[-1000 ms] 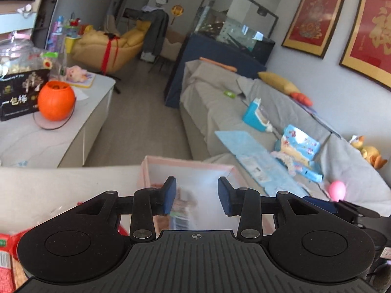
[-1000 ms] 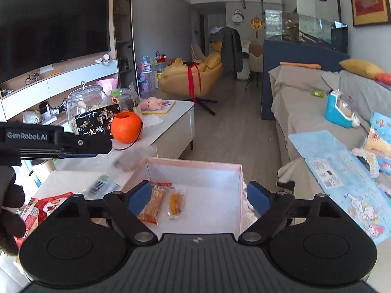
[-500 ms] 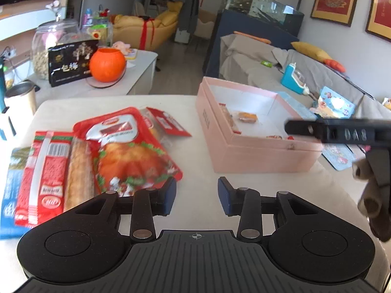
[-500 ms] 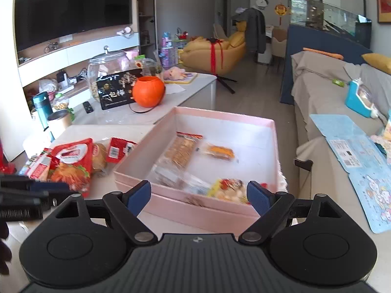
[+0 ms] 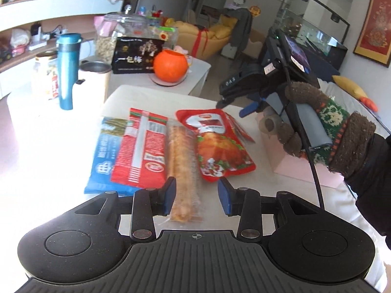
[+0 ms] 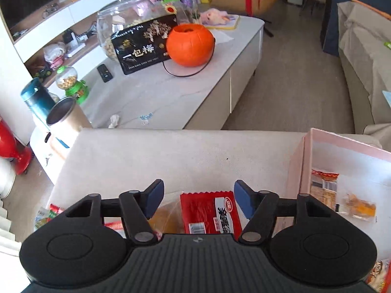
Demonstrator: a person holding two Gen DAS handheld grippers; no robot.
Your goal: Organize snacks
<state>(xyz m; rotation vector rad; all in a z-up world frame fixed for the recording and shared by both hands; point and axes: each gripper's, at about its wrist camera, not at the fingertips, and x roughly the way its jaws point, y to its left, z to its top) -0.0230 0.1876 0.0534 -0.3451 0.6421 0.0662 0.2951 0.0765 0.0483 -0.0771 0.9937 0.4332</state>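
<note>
- Snack packets are lying side by side on the pale tabletop (image 5: 244,195): a flat blue packet (image 5: 102,156), a red-and-white striped packet (image 5: 140,151), a long clear-wrapped biscuit stick (image 5: 183,161) and a glossy red pouch printed with roast chicken (image 5: 220,146).
- Left gripper (image 5: 196,196) is hovering low over the near end of the clear-wrapped biscuit stick, its blue-padded fingers spread apart, one on each side of the wrapper; whether they are touching it cannot be told.
- Right gripper (image 6: 198,201) is hanging with fingers spread wide above a red foil packet with white lettering (image 6: 210,212), holding nothing.
- In the left wrist view, the right gripper is being carried by a hand in a brown knitted glove (image 5: 315,124), positioned above the far edge of the packet row.
- A shallow pink cardboard box (image 6: 299,166) is sitting on the tabletop to the right of the packets, containing a small clear-wrapped cracker pack (image 6: 322,190) and an orange-filled clear sachet (image 6: 359,206).
- On the neighbouring white low table (image 6: 171,97), an orange pumpkin-shaped pail (image 6: 190,45) is standing just beside a black box with white characters (image 6: 144,46).
</note>
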